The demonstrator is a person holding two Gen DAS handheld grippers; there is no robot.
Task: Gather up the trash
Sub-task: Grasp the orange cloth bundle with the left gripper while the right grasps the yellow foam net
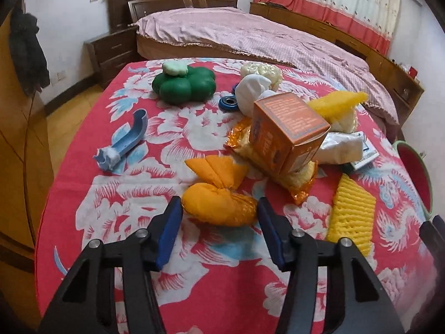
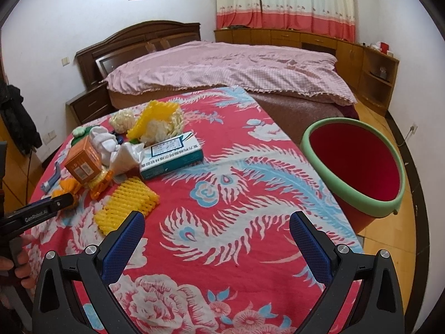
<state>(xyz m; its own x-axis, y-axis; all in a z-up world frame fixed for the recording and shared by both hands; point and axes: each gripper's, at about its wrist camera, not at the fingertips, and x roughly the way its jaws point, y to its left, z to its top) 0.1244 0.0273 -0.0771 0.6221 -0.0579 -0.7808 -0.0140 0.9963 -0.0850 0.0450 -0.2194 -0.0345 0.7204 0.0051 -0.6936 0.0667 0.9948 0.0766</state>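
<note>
An orange crumpled wrapper [image 1: 219, 203] lies on the table with the red floral cloth [image 1: 139, 222]. My left gripper [image 1: 219, 208] is open, its blue pads on either side of the wrapper's near end, not closed on it. Behind it stand an orange carton [image 1: 289, 130], a yellow snack bag [image 1: 278, 167], yellow foam net [image 1: 351, 214] and white wrappers [image 1: 253, 91]. My right gripper [image 2: 217, 222] is open and empty above the cloth [image 2: 222, 167]. A red bin with a green rim [image 2: 353, 161] stands off the table's right edge. The left gripper [image 2: 65, 200] shows at the left of the right wrist view.
A green flower-shaped cushion [image 1: 183, 85], a blue plastic piece [image 1: 125, 144] and a blue bearing [image 1: 228, 102] lie at the table's far left. A teal-and-white box [image 2: 171, 157] lies by the pile. A bed [image 2: 222, 66] stands behind the table.
</note>
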